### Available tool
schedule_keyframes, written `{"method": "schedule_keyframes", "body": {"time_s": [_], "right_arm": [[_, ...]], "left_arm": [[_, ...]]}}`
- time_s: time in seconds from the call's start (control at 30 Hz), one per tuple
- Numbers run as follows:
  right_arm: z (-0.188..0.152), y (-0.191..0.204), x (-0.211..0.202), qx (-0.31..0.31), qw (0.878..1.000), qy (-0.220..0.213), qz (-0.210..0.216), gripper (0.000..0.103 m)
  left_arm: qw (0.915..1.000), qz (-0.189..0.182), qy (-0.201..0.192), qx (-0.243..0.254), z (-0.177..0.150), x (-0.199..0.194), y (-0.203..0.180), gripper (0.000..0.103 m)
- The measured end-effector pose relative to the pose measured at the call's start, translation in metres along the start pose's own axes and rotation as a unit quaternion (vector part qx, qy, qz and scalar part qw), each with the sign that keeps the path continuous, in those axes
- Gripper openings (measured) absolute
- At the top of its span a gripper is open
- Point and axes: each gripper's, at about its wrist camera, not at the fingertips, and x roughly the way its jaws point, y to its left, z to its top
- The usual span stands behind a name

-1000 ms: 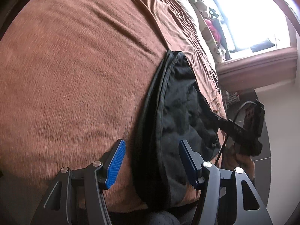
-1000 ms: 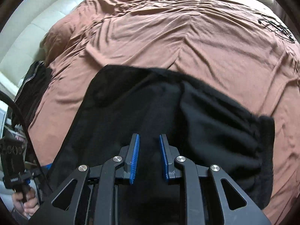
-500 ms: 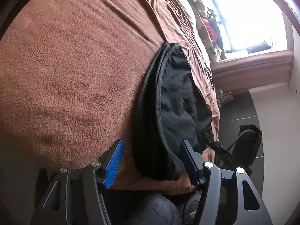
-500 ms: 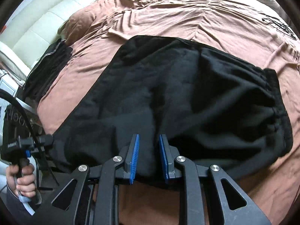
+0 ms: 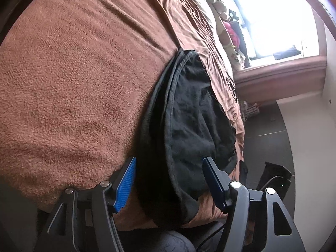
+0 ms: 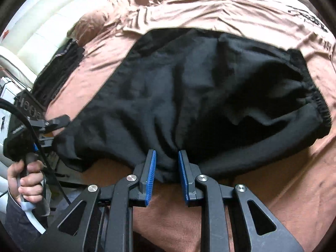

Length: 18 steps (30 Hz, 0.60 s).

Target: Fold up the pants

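- The right gripper (image 6: pixel 166 167) pinches the near edge of the black pants (image 6: pixel 189 96), blue pads close together with bunched cloth between them.
- The pants lie spread on a brown blanket (image 6: pixel 241 12), elastic waistband to the right.
- At the left, a hand (image 6: pixel 25 180) holds the left gripper (image 6: pixel 52 124) beside the pants' left end; its jaw state is unclear.
- A second dark garment (image 6: pixel 61 67), possibly folded, lies far left on the blanket.
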Motion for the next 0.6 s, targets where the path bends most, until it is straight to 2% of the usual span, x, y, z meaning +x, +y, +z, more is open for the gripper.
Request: {"method": "schedule_keyframes", "body": {"time_s": [0.17,0.33,0.6], "right_arm": [[0.001,0.003,-0.014,0.001,1.0,-0.023,0.003,0.019],[0.002,0.009,-0.018,-0.002,0.999,-0.035,0.013,0.019],[0.002,0.011,0.002,-0.001,1.0,-0.025,0.014,0.019]], "left_arm": [[0.9986,-0.037,0.007,-0.038,-0.004,-0.004,0.008,0.065],[0.998,-0.037,0.017,-0.049,-0.007,-0.001,0.009,0.065],[0.999,-0.027,-0.005,-0.036,0.0,0.002,0.005,0.059]]}}
